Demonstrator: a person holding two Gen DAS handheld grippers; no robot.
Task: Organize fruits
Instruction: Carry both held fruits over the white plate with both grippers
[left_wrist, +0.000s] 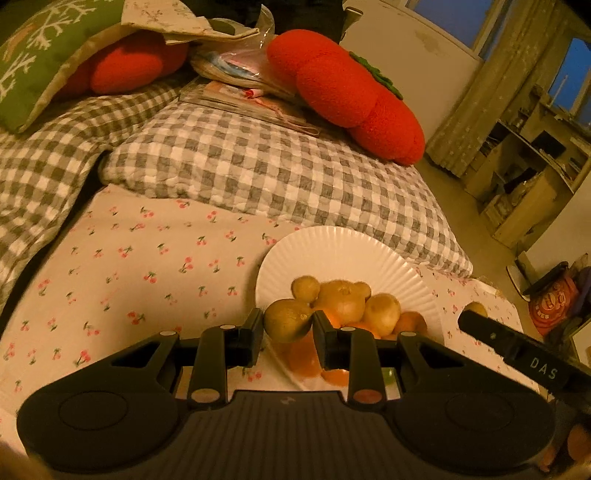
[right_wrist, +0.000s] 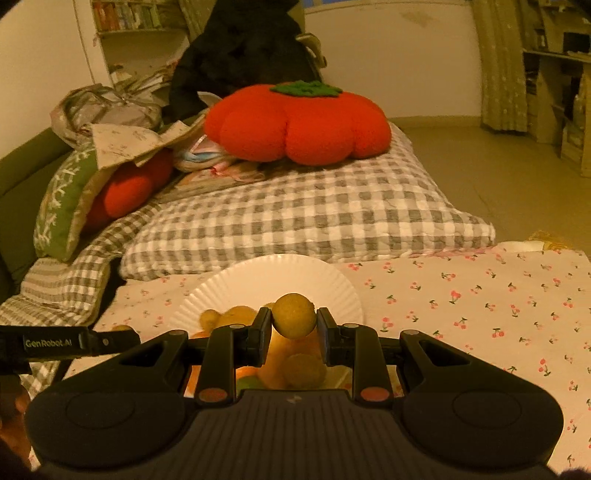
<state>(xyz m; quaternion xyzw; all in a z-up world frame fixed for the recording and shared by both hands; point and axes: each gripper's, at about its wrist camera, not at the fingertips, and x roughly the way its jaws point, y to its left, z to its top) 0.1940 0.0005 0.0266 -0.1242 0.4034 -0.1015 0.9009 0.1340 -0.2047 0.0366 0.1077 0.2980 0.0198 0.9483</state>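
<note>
Fruits (left_wrist: 343, 301) sit piled at 6 o'clock on the white plate (left_wrist: 347, 251), which lies on the cherry-print sheet (left_wrist: 147, 266). The left gripper (left_wrist: 288, 332) is closed around a greenish fruit (left_wrist: 286, 319) at the pile's 9 o'clock edge. The right gripper (right_wrist: 293, 326) clamps a round yellow fruit (right_wrist: 294, 315) above the pile. At 12 o'clock lie a checked quilt (right_wrist: 314, 214) and a red cushion (right_wrist: 299, 123).

Yellow-green fruits (left_wrist: 341, 301) piled on white paper plate (left_wrist: 332, 251) — near edge
</note>
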